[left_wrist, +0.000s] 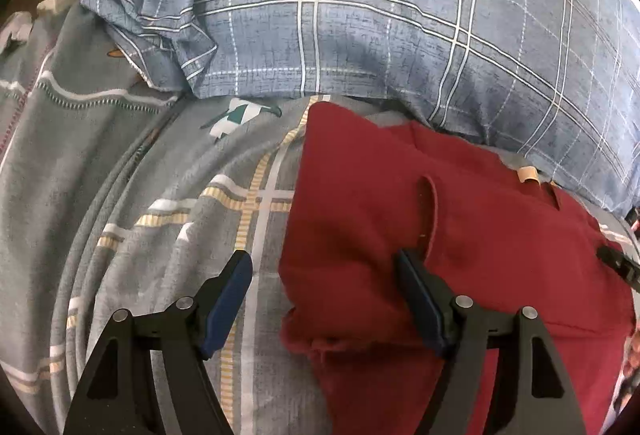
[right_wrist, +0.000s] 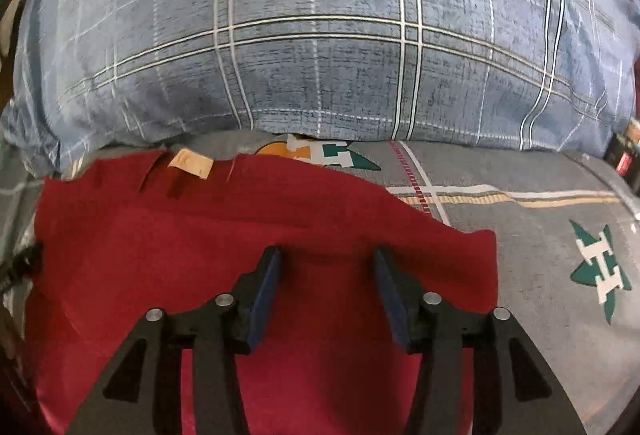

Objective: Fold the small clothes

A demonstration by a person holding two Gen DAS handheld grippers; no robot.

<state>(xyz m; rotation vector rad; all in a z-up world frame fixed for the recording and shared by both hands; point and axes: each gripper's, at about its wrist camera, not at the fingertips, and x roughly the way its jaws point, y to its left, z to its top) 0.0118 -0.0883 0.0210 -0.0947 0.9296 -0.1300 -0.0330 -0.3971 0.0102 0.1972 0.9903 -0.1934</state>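
Nearest in the left wrist view, the left claw (left_wrist: 324, 271) stands spread wide and grips nothing; its right finger (left_wrist: 420, 299) lies over the left edge of the red garment (left_wrist: 440, 227), and its left finger hangs over the grey patterned bedsheet (left_wrist: 160, 195). In the right wrist view the right claw (right_wrist: 326, 267) is parted too, both blue pads (right_wrist: 266, 295) above the red garment (right_wrist: 200, 227) with no cloth pinched between them. Whether the pad tips touch the fabric is hard to say from this angle.

The garment lies flat on the bed, on the bedsheet (right_wrist: 520, 235), with a pale label (right_wrist: 190, 163) near its far edge. The tip of the other claw shows as a dark shape at the cloth's far side in each view. Just beyond the garment lies a blue checked pillow (right_wrist: 320, 47), its near edge touching or just overlapping the cloth. At the far left a crumpled corner of the pillowcase (left_wrist: 132, 15) bunches up.
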